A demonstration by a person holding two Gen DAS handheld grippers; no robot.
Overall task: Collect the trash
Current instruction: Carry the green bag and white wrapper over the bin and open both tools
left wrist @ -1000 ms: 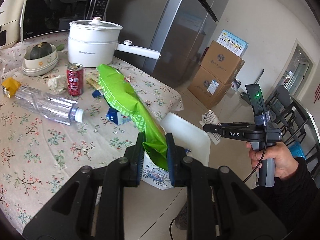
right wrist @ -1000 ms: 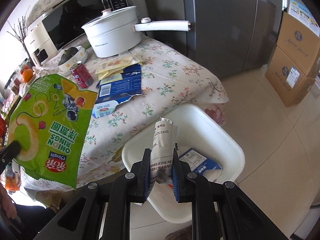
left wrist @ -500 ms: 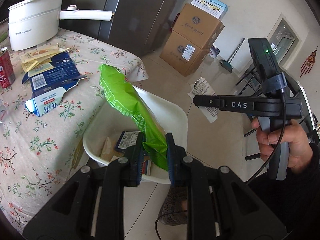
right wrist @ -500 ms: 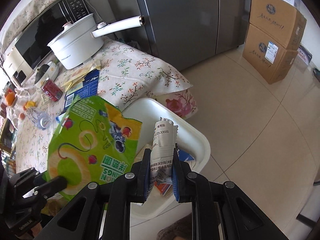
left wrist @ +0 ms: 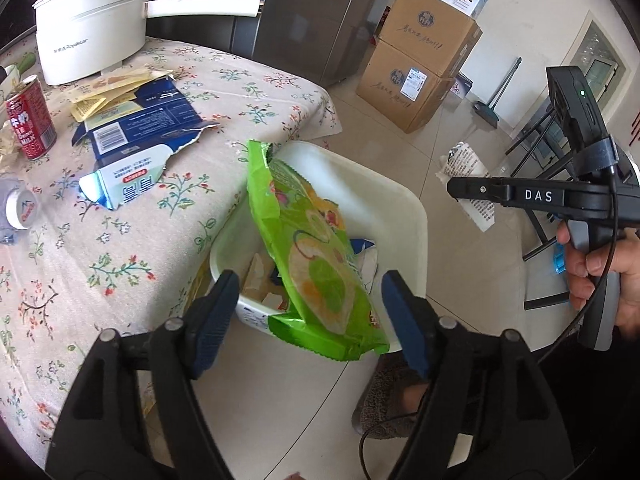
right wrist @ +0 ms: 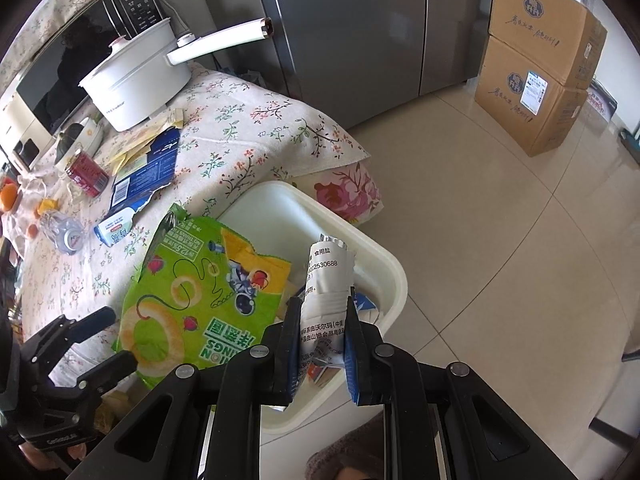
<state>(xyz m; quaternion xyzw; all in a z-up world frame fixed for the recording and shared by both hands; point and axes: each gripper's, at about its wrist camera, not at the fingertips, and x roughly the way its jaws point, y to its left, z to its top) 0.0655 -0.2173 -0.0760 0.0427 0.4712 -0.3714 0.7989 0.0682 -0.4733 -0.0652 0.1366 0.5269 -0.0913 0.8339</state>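
The left gripper (left wrist: 310, 312) stands wide apart, its jaws having just been opening; the green onion-ring bag (left wrist: 316, 264) lies between them but neither pad presses on it. The bag leans tilted across the near rim of the white bin (left wrist: 404, 208), its lower edge hanging over the outside, its top against the counter (left wrist: 120, 248) edge. The right gripper (right wrist: 322, 332) is closed narrowly on a crumpled white wrapper (right wrist: 326, 276), which stands upright out of the jaws, above the bin. Both grippers point steeply down over the bin; a hand (left wrist: 600, 268) grips the right gripper's handle.

The left wrist view shows the right gripper side-on with the wrapper drooping from its tip, and a slippered foot (left wrist: 384, 396) on the floor below the bin. The right wrist view shows the bag's printed face and the left gripper's open fingers (right wrist: 116, 364) at the bag's lower corner. A torn blue carton (left wrist: 136, 148), red can (left wrist: 28, 124) and white pot (left wrist: 92, 16) sit on the counter.
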